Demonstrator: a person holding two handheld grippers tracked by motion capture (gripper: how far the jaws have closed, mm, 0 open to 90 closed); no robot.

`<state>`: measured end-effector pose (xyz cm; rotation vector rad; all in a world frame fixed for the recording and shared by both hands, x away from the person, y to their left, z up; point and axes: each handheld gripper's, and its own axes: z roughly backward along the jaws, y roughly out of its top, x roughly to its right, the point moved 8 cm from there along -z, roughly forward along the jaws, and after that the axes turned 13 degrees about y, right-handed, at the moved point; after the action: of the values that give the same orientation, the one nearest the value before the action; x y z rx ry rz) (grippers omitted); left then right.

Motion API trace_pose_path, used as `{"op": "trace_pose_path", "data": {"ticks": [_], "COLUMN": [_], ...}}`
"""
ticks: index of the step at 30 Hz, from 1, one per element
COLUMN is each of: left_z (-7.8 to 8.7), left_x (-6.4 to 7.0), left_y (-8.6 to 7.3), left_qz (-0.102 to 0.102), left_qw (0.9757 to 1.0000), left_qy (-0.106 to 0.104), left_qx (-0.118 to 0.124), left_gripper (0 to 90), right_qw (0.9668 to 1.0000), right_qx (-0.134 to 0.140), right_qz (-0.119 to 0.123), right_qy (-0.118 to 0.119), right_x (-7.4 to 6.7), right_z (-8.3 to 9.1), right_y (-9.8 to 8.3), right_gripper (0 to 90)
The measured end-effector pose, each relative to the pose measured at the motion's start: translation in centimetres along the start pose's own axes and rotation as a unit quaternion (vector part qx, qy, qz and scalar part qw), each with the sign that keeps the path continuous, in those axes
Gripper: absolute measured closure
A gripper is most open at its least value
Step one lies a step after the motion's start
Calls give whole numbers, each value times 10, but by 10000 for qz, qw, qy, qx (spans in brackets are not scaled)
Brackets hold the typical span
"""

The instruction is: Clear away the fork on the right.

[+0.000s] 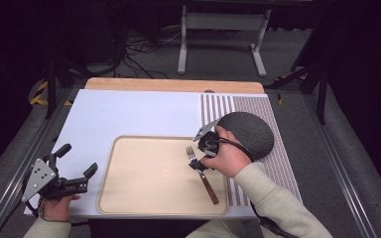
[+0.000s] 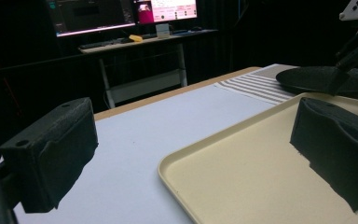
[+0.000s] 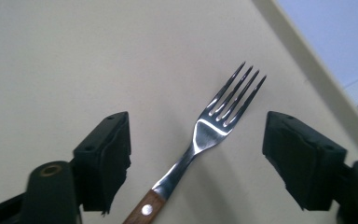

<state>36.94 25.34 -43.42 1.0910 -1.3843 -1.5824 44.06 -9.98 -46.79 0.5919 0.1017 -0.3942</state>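
Observation:
A fork (image 1: 209, 187) with a wooden handle lies flat on the right part of a beige tray (image 1: 129, 198), tines pointing away from me. My right gripper (image 1: 197, 163) hangs just over the fork's neck. In the right gripper view the fork (image 3: 214, 126) lies between the two black pads, and the right gripper (image 3: 198, 154) stands open with a gap on both sides of the metal. My left gripper (image 1: 79, 158) rests off the tray's left edge near the table's front, open and holding nothing. Its wide-apart pads (image 2: 51, 158) frame the tray's corner (image 2: 182, 163).
A dark round plate (image 1: 250, 133) sits on a striped placemat (image 1: 278, 163) just right of the tray, behind my right hand. A pale sheet (image 1: 129, 114) covers the table. Beyond the far edge stand a desk frame and cables on the floor.

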Motion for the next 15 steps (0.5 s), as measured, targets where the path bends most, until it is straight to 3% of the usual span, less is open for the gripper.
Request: {"op": "trace_pose_path", "data": {"ticks": [5,6,8,10,11,12,15], "left_z": [0,0,0,0,0,0,0], "left_x": [0,0,0,0,0,0,0], "left_y": [0,0,0,0,0,0,0], "left_qz": [6,6,1,-4,-4,-2,-4], "left_qw": [10000,10000,10000,10000,10000,10000,10000], "left_qy": [-13,-13,-6,-5,-5,-20,-6], "left_qx": [-4,-4,1,0,0,-3,3], "left_gripper": [11,11,11,11,11,11,11], "right_qw": [9966,9966,9937,9899,9899,9864,9841], "right_qx": [159,159,126,114,114,53,-45], "right_qz": [806,806,1113,1408,1408,1633,1759], "right_qy": [-29,-29,-29,147,147,206,244], "right_x": [1,1,1,-1,-1,-1,-1], "right_z": [-4,-4,-6,-9,-9,-11,-14], "right_y": [11,11,14,17,17,18,18], "right_gripper": [438,438,507,585,585,655,718]}}
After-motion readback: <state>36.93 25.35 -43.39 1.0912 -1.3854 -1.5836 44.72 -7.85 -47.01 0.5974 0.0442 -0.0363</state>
